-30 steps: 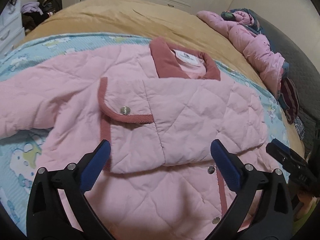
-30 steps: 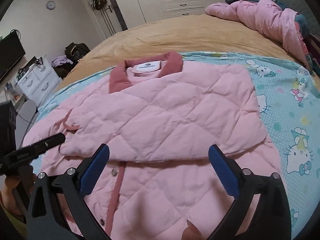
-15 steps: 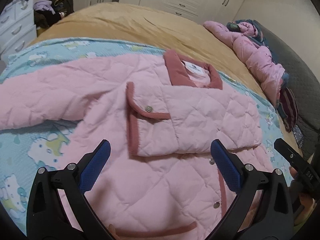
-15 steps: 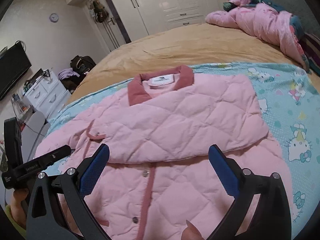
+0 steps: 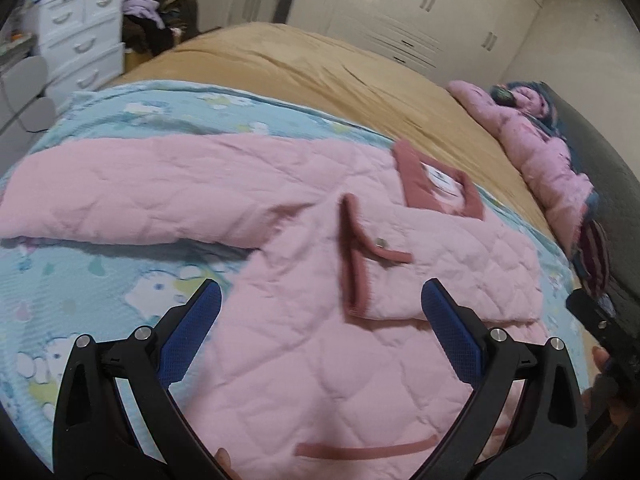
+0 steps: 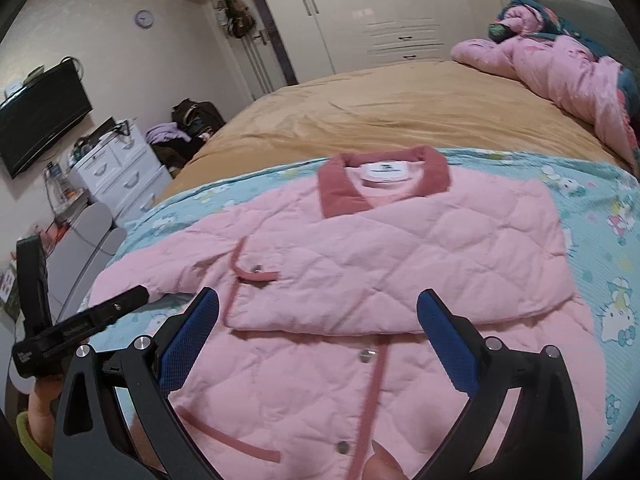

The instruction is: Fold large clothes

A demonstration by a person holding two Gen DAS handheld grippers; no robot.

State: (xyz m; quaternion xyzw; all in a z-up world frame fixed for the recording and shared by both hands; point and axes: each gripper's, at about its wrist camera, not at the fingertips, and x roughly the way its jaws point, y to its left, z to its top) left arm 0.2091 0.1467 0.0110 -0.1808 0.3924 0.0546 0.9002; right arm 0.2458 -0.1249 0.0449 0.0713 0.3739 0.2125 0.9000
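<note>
A pink quilted jacket (image 5: 312, 344) (image 6: 400, 248) with a dark rose collar (image 6: 340, 188) lies front up on the light blue cartoon-print sheet (image 5: 100, 280). One sleeve is folded across the chest, its cuff (image 5: 352, 264) near the middle. The other sleeve (image 5: 132, 196) stretches out to the left in the left wrist view. My left gripper (image 5: 320, 332) hovers open above the jacket's lower part, holding nothing. My right gripper (image 6: 318, 338) also stands open over the jacket's front, empty. Each gripper shows at the edge of the other's view.
A tan bedspread (image 6: 400, 108) covers the far half of the bed. A bundled pink quilt (image 6: 560, 64) lies at the far right by a dark headboard. White drawers (image 6: 120, 172), a wall TV (image 6: 40, 116) and wardrobes (image 6: 380, 12) stand beyond the bed.
Both grippers have pulled back and up from the jacket, staying open. The left wrist view swung left, so the outstretched sleeve now fills its left side.
</note>
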